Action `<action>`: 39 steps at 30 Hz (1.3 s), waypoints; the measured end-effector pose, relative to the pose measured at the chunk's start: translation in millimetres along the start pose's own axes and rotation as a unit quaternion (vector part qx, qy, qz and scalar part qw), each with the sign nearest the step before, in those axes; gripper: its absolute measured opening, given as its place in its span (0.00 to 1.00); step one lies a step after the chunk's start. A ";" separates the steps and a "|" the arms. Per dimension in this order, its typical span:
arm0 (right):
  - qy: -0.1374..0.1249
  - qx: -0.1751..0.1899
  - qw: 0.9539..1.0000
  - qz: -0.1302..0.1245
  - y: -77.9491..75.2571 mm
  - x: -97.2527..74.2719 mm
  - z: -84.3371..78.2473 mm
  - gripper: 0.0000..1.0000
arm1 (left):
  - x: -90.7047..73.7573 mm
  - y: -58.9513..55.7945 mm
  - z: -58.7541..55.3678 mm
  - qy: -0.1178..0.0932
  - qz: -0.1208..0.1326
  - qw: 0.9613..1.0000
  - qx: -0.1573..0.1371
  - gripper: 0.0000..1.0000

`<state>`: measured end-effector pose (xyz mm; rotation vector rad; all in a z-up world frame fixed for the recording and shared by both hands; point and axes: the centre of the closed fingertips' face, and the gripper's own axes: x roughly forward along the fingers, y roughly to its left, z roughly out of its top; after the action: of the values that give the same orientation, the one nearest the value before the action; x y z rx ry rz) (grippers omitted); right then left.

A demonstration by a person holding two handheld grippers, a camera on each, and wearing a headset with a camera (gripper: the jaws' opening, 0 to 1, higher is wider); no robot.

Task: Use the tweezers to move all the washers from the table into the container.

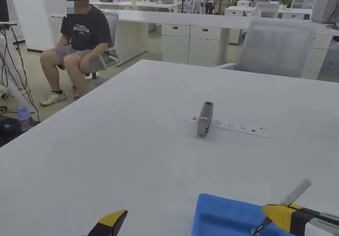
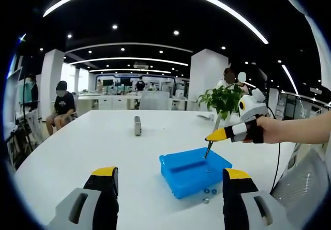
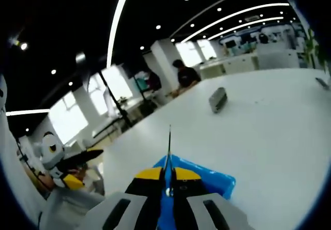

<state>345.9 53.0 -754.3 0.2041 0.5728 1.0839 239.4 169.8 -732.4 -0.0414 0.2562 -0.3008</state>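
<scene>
Tiny washers (image 2: 207, 191) beside the container (image 2: 194, 170), perhaps three, blur together.

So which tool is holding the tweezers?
The right tool, shut on the tweezers over the blue container; the left tool is open and holds nothing.

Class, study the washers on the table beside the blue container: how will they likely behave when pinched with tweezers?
The washers look tiny and flat, so probably light and easily flicked aside. Lying flush on the smooth table, they may skid rather than lift. The tweezers end in a fine point, so they could slip out.
</scene>
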 end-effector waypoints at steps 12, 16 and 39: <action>0.068 -0.030 0.997 -0.023 -19.0 13.4 -31.6 0.03 | 0.6 -0.5 -2.3 0.006 -0.002 1.000 0.000 0.84; 0.081 -0.039 0.995 -0.034 -26.5 15.1 -36.3 0.03 | 1.0 -1.2 -2.9 0.008 -0.003 1.000 0.003 0.84; 0.099 -0.071 0.991 -0.051 -30.1 17.4 -45.8 0.03 | 0.0 -1.5 -2.6 0.007 -0.003 1.000 0.004 0.84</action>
<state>350.6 48.9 -811.5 -0.0579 0.6726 1.0472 238.3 168.4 -734.8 -0.0328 0.2687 -0.3079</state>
